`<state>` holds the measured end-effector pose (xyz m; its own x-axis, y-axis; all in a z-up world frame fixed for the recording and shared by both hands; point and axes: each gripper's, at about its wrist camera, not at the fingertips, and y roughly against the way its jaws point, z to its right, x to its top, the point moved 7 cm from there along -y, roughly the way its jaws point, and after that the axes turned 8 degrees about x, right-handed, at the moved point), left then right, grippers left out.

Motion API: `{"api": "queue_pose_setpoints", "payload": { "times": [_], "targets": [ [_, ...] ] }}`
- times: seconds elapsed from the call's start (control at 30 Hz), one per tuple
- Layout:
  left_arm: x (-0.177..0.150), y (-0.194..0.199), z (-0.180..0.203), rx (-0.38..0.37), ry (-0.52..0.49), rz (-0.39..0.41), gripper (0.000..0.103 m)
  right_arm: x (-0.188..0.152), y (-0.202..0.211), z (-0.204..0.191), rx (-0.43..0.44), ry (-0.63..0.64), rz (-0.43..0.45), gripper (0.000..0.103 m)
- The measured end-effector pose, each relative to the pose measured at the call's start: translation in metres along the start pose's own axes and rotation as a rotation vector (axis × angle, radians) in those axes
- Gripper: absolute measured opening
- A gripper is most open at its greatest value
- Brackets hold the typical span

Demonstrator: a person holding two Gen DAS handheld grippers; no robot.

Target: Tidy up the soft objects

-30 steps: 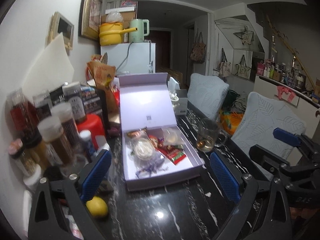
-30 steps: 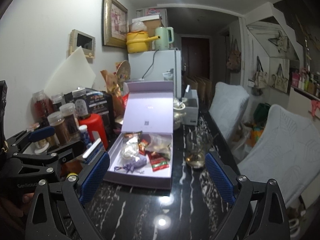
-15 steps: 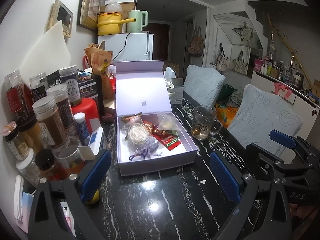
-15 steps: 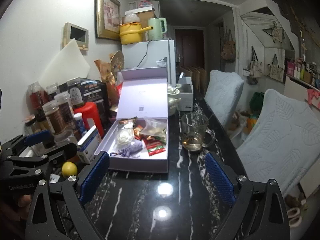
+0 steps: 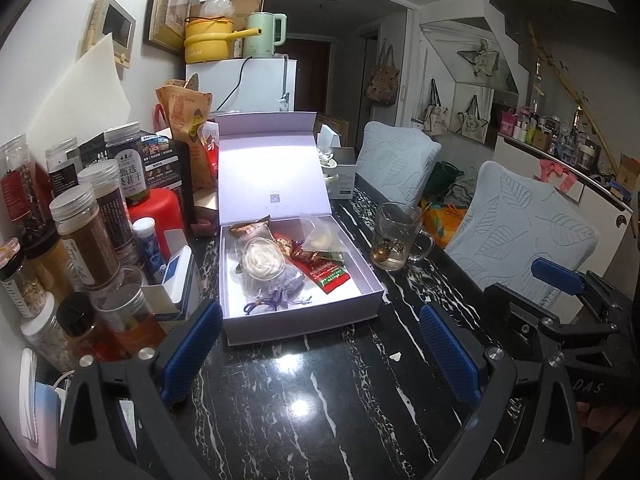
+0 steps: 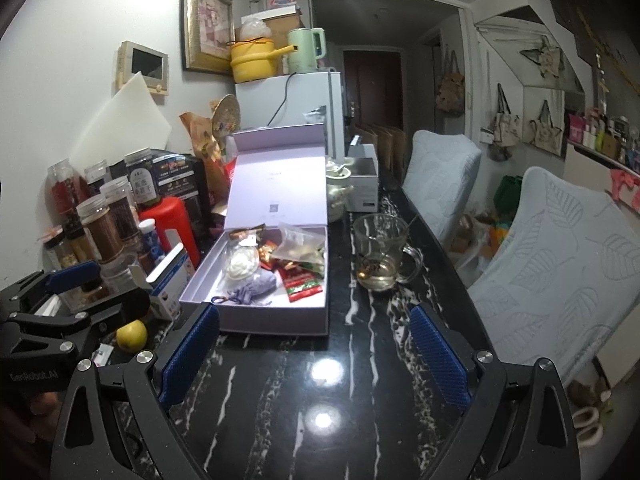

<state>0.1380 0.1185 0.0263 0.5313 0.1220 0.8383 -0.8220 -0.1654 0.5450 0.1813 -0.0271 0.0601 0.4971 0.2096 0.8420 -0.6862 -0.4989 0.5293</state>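
The right tool (image 6: 314,350) hangs over the black marbled bench (image 6: 320,400), its blue pads (image 6: 438,350) spread wide with nothing between them. Just ahead sits the lilac box (image 6: 256,320), lid upright, holding a purple pouch (image 6: 256,286), a white rosette in clear wrap (image 6: 241,262), a red packet (image 6: 302,286) and a clear bag (image 6: 300,242). A glass mug (image 6: 380,254) stands right of the box. The left tool (image 6: 60,304) shows at the left edge, near a yellow fruit (image 6: 131,335) and a row of jars (image 6: 100,224).

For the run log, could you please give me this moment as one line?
left gripper: open, empty | right gripper: open, empty | lavender gift box: lid open | purple drawstring pouch: inside box
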Motion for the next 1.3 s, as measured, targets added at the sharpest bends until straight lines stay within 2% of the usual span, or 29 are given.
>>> {"api": "queue_pose_setpoints", "payload": {
  "times": [0.9,1.3],
  "targets": [
    [0.003,-0.007,-0.012,0.042,0.021,-0.004,0.101,0.004,-0.011,0.003,0.012,0.006,-0.016,0.097],
    [0.003,-0.013,-0.015,0.071,0.0,-0.011,0.101,0.002,-0.011,0.007,0.005,0.011,-0.022,0.097]
  ]
}}
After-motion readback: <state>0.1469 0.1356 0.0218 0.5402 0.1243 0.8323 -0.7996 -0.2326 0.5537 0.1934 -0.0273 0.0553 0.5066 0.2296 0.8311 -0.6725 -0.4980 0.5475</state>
